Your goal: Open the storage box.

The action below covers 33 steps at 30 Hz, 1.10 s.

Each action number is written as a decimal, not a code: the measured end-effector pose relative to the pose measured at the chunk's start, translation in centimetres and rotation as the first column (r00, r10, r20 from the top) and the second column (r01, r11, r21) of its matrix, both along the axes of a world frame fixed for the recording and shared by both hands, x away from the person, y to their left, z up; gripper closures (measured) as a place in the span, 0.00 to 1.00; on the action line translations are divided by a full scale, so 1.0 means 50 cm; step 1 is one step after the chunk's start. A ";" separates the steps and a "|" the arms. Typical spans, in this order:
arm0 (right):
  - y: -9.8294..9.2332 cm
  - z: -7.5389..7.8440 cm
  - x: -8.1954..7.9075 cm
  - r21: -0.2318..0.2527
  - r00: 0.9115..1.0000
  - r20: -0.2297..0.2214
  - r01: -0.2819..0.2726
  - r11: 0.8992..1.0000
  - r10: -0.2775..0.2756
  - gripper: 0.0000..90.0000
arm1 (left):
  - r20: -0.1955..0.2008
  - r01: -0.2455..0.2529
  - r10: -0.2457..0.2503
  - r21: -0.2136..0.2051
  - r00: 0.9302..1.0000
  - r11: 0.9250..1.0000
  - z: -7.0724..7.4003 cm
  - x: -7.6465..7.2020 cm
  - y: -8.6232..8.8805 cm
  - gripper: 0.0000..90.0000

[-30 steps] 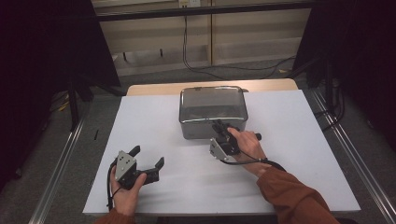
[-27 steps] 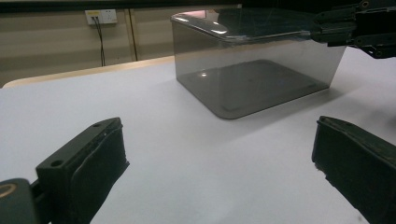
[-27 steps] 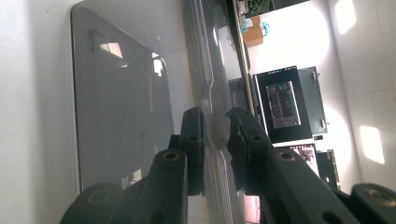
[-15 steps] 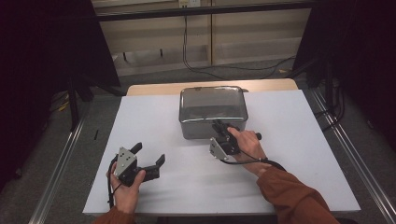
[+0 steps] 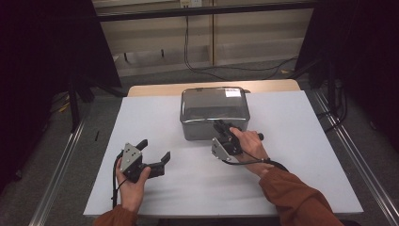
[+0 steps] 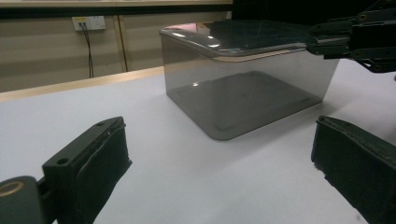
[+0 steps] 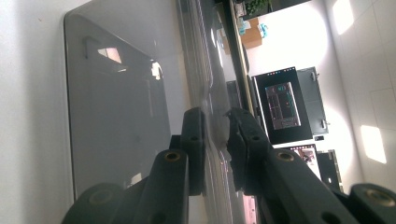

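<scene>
**Little moves beside the smoked box**

The left claw (image 5: 153, 149), held low over the counter (image 5: 291, 141), has drifted a touch farther out from the lidded grey box (image 5: 214, 113), its jaws as wide apart as a second ago. Nothing else has shifted.

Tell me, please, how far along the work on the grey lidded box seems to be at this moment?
Done: the right gripper has reached the box and its jaws pinch the lid's near rim. In hand: that grip; the lid appears seated. Left: probably lifting the lid, while the left gripper waits open on the table, apart from the box.
</scene>
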State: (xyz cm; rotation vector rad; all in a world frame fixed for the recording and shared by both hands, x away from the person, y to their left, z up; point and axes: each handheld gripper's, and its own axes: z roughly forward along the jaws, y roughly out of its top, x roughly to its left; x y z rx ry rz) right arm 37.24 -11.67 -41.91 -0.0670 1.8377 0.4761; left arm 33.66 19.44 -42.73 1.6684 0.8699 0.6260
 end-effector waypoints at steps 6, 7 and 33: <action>-0.002 0.007 0.002 0.003 1.000 0.011 -0.002 1.000 0.002 0.86 | 0.019 0.026 -0.026 0.012 0.999 1.000 0.001 0.022 -0.015 0.03; -0.002 0.008 0.002 -0.001 1.000 0.017 -0.006 1.000 0.006 0.86 | 0.022 0.027 -0.027 0.005 0.999 1.000 0.002 0.024 -0.019 0.03; -0.006 0.046 0.009 0.030 0.999 0.044 -0.012 0.999 0.011 0.88 | 0.079 0.086 -0.088 0.024 0.993 0.996 0.039 0.119 -0.086 0.04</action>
